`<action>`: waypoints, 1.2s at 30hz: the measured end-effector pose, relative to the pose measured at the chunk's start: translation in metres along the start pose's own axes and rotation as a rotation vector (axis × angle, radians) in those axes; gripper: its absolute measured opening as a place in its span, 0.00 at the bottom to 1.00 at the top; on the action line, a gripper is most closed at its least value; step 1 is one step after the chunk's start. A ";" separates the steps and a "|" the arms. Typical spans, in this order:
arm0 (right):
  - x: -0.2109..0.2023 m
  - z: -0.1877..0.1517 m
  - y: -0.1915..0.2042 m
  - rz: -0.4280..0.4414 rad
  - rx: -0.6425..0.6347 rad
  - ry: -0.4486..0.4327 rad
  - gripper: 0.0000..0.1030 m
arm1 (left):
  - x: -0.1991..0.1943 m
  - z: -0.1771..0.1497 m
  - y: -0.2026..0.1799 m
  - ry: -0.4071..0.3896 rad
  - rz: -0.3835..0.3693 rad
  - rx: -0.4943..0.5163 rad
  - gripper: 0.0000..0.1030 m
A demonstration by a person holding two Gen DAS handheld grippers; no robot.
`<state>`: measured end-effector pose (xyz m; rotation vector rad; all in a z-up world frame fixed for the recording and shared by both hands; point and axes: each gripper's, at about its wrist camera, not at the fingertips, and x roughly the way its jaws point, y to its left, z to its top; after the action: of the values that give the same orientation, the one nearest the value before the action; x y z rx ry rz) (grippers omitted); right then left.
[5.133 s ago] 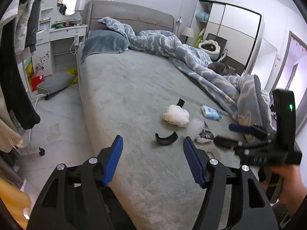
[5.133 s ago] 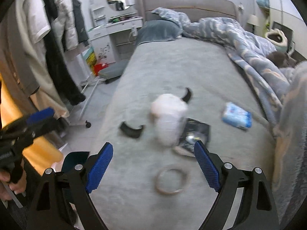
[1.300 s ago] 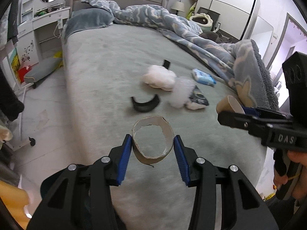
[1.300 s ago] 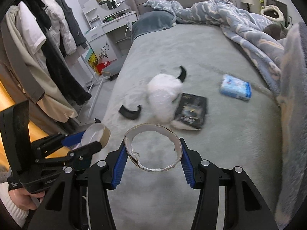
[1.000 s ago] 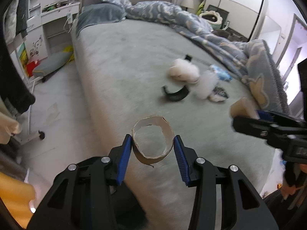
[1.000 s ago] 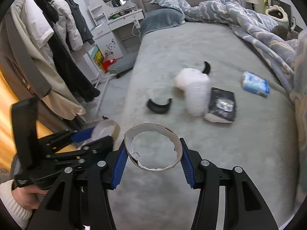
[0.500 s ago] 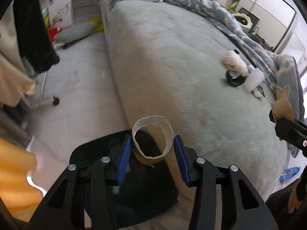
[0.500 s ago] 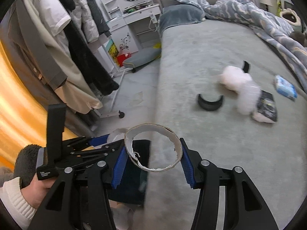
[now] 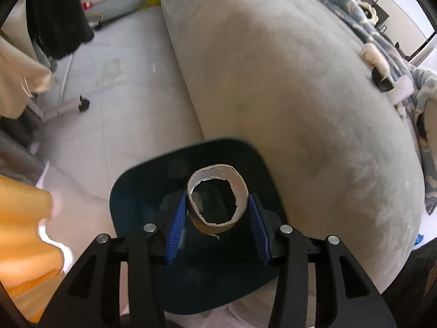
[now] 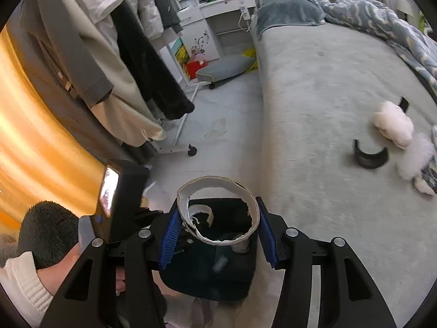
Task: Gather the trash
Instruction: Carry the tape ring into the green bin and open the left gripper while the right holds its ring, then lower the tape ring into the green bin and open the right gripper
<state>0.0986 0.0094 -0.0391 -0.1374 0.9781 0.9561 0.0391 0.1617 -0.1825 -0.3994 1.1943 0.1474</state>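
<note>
Both cardboard rings hang above the dark bin (image 9: 153,191) beside the bed (image 9: 300,82), left gripper (image 9: 217,220) pinching one ring (image 9: 218,227), right gripper (image 10: 217,232) another (image 10: 254,213); either could bounce off the rim onto the floor.

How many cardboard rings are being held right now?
2: one cardboard ring between the left gripper pads, above the dark bin; another ring in the right gripper, also above it.
</note>
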 end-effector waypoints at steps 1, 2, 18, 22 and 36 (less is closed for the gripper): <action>0.003 0.001 0.003 0.002 -0.007 0.003 0.51 | 0.003 -0.002 0.005 0.021 -0.007 -0.008 0.47; 0.006 0.002 0.007 0.006 -0.014 0.006 0.51 | 0.006 -0.004 0.009 0.041 -0.019 -0.020 0.47; 0.067 0.005 0.026 0.035 -0.033 0.108 0.51 | -0.017 -0.026 0.051 0.056 -0.061 -0.062 0.66; 0.085 0.003 0.030 0.030 -0.037 0.151 0.51 | -0.058 -0.028 0.054 -0.064 -0.063 -0.058 0.66; 0.140 -0.027 0.051 0.023 -0.099 0.319 0.51 | -0.157 -0.066 0.077 -0.407 -0.017 -0.089 0.63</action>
<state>0.0722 0.1145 -0.1451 -0.3711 1.2271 1.0228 -0.1010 0.2225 -0.0751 -0.4333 0.7847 0.2553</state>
